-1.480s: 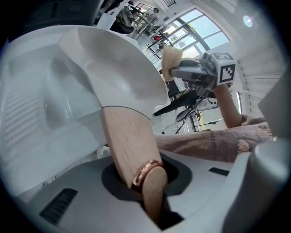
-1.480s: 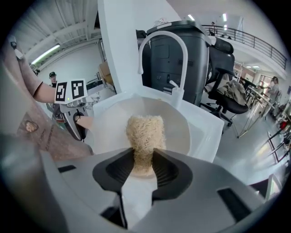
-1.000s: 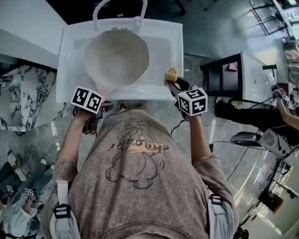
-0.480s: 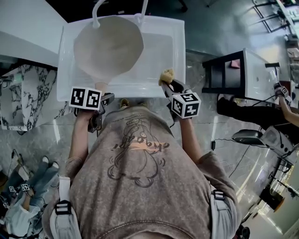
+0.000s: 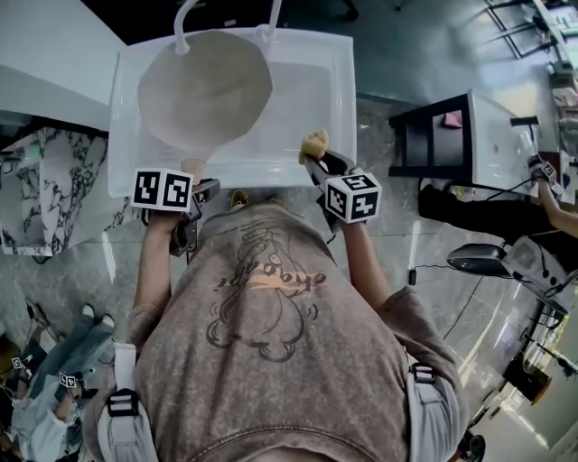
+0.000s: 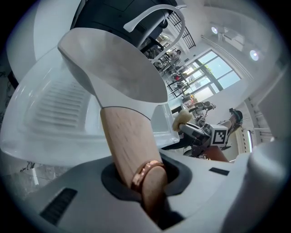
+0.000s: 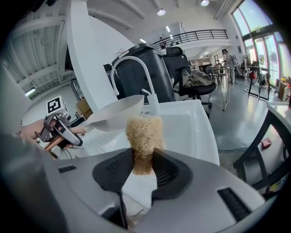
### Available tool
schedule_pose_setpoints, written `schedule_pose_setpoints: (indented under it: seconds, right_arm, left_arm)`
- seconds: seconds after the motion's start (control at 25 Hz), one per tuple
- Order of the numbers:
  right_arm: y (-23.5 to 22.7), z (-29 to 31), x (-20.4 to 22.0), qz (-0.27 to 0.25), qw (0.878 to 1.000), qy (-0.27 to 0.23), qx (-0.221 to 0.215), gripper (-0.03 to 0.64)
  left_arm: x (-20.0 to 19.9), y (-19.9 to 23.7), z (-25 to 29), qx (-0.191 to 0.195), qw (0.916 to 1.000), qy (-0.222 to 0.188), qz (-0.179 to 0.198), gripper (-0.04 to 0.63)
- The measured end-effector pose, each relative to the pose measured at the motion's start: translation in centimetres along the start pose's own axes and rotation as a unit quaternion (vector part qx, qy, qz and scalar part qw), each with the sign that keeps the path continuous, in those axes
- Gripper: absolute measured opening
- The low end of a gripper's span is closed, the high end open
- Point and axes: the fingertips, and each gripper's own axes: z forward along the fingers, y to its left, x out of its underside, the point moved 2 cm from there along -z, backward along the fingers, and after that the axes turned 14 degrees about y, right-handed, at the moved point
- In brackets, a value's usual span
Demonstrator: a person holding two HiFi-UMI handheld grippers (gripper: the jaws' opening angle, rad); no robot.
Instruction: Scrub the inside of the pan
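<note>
A white pan [image 5: 203,86] with a wooden handle [image 5: 191,168] hangs tilted over the white sink [image 5: 321,90], its inside facing up. My left gripper [image 5: 193,185] is shut on that handle [image 6: 132,145], which carries a copper ring; the pan bowl [image 6: 113,63] rises ahead of the jaws. My right gripper [image 5: 316,155] is shut on a tan loofah scrubber [image 5: 314,143] over the sink's near right rim, apart from the pan. The scrubber [image 7: 144,136] stands upright between the pads, with the pan [image 7: 116,113] to its left.
A white faucet [image 5: 226,23] arches over the sink's far edge. A marble counter [image 5: 45,189] lies at left, a black-framed table [image 5: 452,144] at right. People sit at lower left and far right. The tiled floor is glossy.
The pan has been lifted and swung toward the far left of the sink. The right gripper with the scrubber shifted slightly left and farther over the rim.
</note>
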Motion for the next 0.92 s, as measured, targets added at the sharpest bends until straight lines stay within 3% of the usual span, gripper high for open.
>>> schedule_pose_setpoints:
  seconds: [0.92]
  right_arm:
    - [1.4,0.1,0.2,-0.014,1.000,0.006,-0.017,0.140]
  left_arm:
    - [0.2,-0.1,-0.3,0.010,0.9999,-0.001,-0.007,0.069]
